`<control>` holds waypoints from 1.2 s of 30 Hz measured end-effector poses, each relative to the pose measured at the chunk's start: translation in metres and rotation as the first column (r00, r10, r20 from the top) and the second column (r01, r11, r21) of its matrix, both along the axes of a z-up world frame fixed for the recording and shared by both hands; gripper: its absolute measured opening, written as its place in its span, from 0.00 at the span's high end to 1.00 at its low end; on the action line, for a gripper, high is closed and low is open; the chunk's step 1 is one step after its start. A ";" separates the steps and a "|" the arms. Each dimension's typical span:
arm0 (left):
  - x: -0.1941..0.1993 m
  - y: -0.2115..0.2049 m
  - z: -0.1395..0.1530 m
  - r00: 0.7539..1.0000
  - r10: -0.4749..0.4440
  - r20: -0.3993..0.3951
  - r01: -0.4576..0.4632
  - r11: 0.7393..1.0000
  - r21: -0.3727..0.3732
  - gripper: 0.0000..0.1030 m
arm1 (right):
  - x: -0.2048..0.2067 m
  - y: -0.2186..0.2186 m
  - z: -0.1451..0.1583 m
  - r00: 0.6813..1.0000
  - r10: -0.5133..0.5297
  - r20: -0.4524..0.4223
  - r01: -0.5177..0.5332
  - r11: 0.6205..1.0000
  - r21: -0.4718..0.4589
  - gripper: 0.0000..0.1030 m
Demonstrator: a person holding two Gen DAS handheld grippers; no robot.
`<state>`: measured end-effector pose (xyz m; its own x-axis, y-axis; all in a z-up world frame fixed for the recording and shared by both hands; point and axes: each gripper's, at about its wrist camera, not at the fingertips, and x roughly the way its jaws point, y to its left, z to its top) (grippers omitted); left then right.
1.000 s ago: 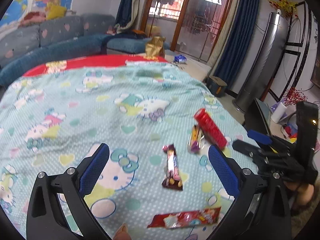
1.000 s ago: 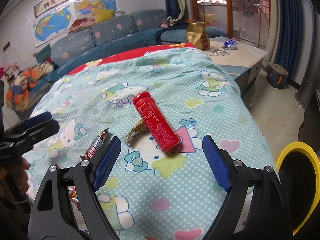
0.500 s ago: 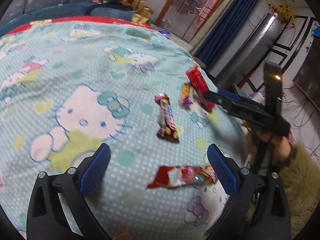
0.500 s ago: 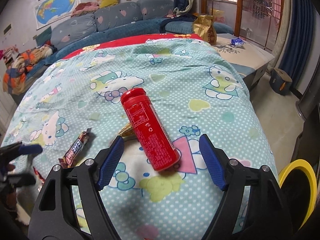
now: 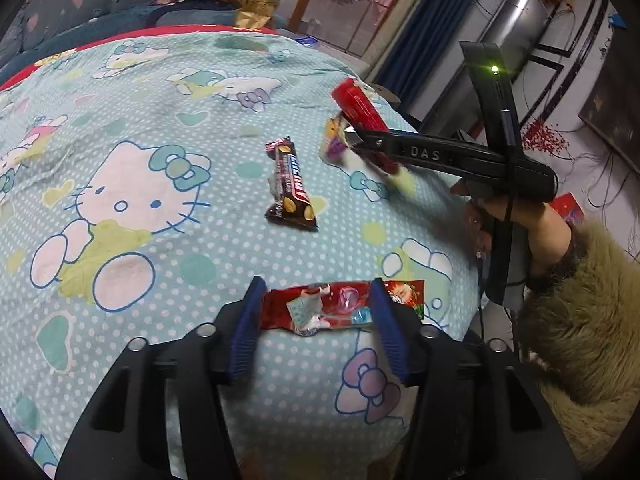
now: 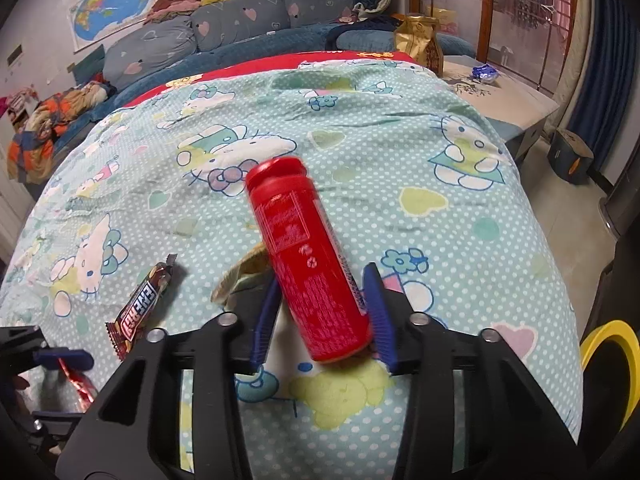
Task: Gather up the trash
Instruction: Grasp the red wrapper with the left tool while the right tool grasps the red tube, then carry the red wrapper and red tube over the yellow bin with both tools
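We see both grippers down over a bed covered with a mint, polka-dotted cartoon-cat blanket [image 5: 168, 92], where 4 pieces of trash lie.

The left gripper [image 5: 316, 320] straddles a red candy wrapper [image 5: 340, 308] that lies flat across the near edge of the blanket. Its jaws are closing, with the wrapper between them: the left blue pad sits at the wrapper's left end and the right pad crosses over its right part. We cannot tell whether the pads press on it yet.

The right gripper [image 6: 320, 312] has its jaws closing around the lower half of a red cylindrical bottle [image 6: 308, 256], which is between the 2 blue pads with its capped end pointing away from the camera. The pads sit right against its sides, and the bottle is slightly blurred. In the left wrist view the same gripper reaches in from the right, carried by a hand [image 5: 516, 224] in a furry sleeve [image 5: 580, 312].

A crumpled yellowish wrapper [image 6: 244, 276] lies just beside the bottle, on its left. A brown chocolate bar wrapper [image 5: 290, 184] lies on the blanket between the 2 grippers, apart from both.

Off the bed's right side, the rim of a yellow bin [image 6: 612, 356] shows at the edge of the right wrist view.
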<state>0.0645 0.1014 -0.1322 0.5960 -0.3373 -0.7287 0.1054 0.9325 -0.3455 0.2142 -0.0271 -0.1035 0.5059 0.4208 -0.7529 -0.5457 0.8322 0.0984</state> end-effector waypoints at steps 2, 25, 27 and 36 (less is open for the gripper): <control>-0.001 0.000 0.002 1.000 -0.005 -0.003 0.005 1.000 -0.014 0.68 | -0.003 -0.002 0.000 1.000 0.001 -0.006 -0.001 1.000 0.013 0.69; 0.021 -0.038 0.066 0.985 -0.037 0.169 0.033 0.999 0.028 0.80 | -0.047 -0.070 0.035 0.995 -0.101 0.024 0.095 0.981 0.168 0.78; 0.025 -0.043 0.071 0.982 -0.045 0.182 0.040 0.999 0.033 0.80 | -0.050 -0.078 0.039 0.993 -0.117 0.032 0.109 0.978 0.180 0.78; 0.037 -0.075 0.086 0.970 -0.095 0.224 0.085 0.995 0.053 0.80 | -0.058 -0.120 0.054 0.977 -0.206 0.059 0.189 0.957 0.221 0.78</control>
<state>0.1018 0.0264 -0.0460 0.7153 -0.3690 -0.5935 0.2606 0.9288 -0.2635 0.1563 -0.1466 -0.0494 0.6506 0.4525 -0.6099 -0.3861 0.8886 0.2474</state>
